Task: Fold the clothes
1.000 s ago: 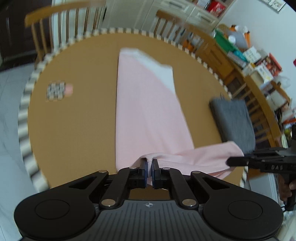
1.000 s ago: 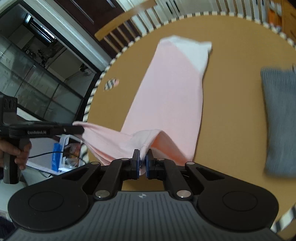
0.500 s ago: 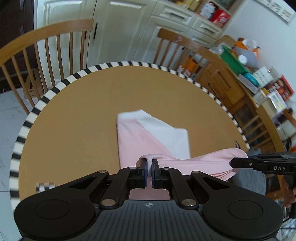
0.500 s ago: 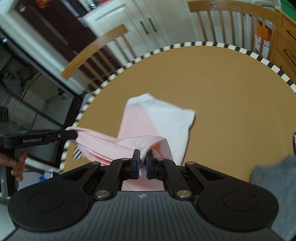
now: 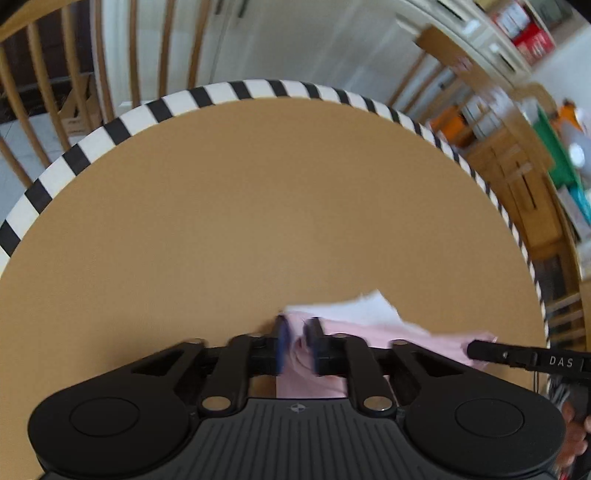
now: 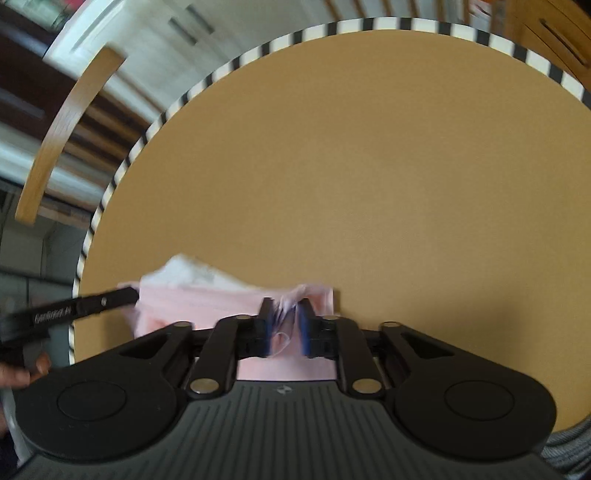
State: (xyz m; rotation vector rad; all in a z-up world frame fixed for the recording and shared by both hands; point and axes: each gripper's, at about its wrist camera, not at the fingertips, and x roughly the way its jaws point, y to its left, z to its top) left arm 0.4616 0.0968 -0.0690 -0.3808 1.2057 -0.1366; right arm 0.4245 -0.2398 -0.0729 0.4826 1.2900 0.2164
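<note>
A pink garment with a white end lies folded on the round tan table. A bunched pink corner sits loosely between the pads of my left gripper, whose jaws are opening with a gap showing. The right gripper reaches the cloth's other corner. In the right wrist view the pink garment and its white end lie low on the table. My right gripper is opening too, a crumpled corner loose between its pads. The left gripper comes in from the left.
The table's black-and-white striped rim curves around the far side. Wooden chairs stand beyond it. Cluttered shelves lie to the right. A grey knit garment shows at the lower right.
Both grippers carried the pink garment's near edge forward over its far white end and lowered it. Their jaws, shut on the cloth before, have parted.
</note>
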